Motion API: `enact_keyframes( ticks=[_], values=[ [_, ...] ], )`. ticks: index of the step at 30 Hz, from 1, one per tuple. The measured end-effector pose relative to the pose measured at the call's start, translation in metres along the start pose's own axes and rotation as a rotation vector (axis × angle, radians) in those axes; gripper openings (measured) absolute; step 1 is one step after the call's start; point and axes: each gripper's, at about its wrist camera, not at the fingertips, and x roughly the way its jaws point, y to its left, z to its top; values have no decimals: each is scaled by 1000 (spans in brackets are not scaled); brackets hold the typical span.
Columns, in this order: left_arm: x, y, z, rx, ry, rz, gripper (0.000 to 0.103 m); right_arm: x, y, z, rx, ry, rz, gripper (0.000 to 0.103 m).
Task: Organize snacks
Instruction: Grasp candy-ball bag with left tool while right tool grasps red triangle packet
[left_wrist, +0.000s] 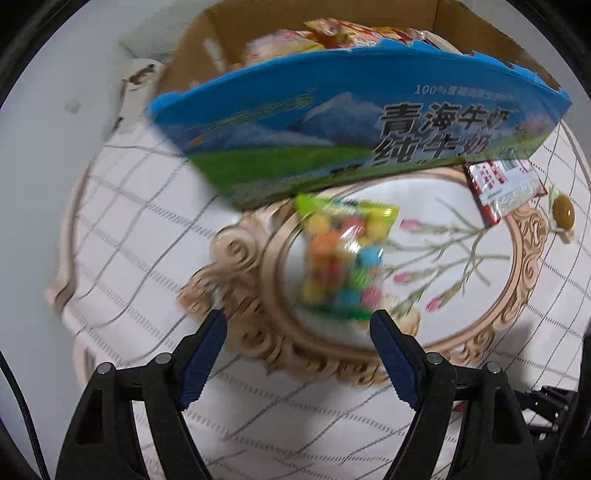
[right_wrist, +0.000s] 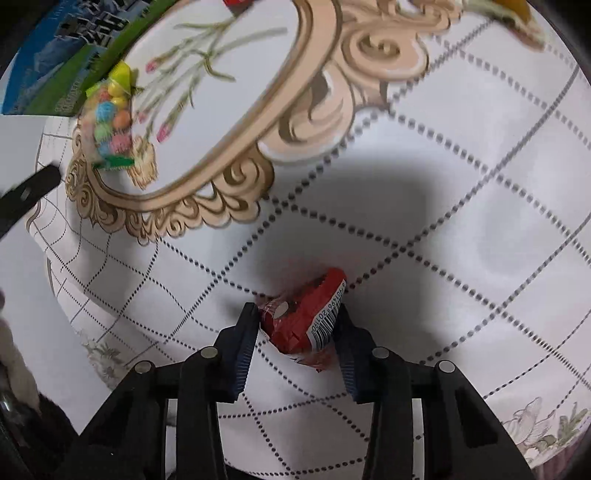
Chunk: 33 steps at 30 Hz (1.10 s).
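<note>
A clear bag of coloured candy balls (left_wrist: 341, 254) with a green top lies on the patterned tablecloth (left_wrist: 147, 258), just in front of a blue and green milk carton box (left_wrist: 332, 122) that holds several snack packs (left_wrist: 332, 33). My left gripper (left_wrist: 299, 321) hovers over the bag's near end, open, with nothing between its pads. My right gripper (right_wrist: 296, 314) is shut on a small red snack packet (right_wrist: 306, 317) with a barcode, low over the cloth. The candy bag (right_wrist: 110, 118) and the box (right_wrist: 55, 66) also show at the upper left of the right wrist view.
A red and white packet (left_wrist: 502, 184) and a wrapped brown sweet (left_wrist: 563, 216) lie to the right of the box. The table's edge (right_wrist: 48, 266) runs down the left of the right wrist view, where a black part of the left gripper (right_wrist: 29, 192) pokes in.
</note>
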Motion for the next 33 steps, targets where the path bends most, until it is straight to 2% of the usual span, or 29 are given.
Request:
enact_keyframes(
  ticks=[2,7,8,9,10,14,19,22,25,27,29,30,33],
  values=[
    [14,-5,14,20,35,-31,79,-8,-1,1,-2,-24,-8,42],
    [43,-17,38,59,80,-54,79,-25,-1,17,-3,-58,-37,42],
    [47,-19,41,53,74,-70,71,-26,-1,20,-11,-54,-43,42],
    [47,-19,42,42,65,-72,53,-27,0,24,-18,-49,-52,42],
    [47,-19,41,31,65,-78,50,-28,0,27,-25,-43,-57,42],
    [45,-15,15,-54,107,-157,49,-27,-5,40,-40,-13,-80,42],
    [54,-11,-45,-218,231,-253,49,-29,-9,49,-50,17,-81,42],
    [61,-10,-65,-281,261,-288,49,-30,-3,54,-103,15,-118,42],
    [66,-8,-71,-313,253,-293,51,-28,8,60,-150,22,-140,43],
    [74,-5,-70,-304,248,-288,51,-29,9,63,-141,38,-132,45],
    [77,-9,-78,-291,238,-278,52,-35,6,62,-124,35,-105,66],
    [78,-12,-78,-281,235,-272,52,-40,3,61,-111,29,-89,70],
    [81,-28,-80,-254,231,-249,53,-48,-1,56,-114,30,-79,72]
  ],
)
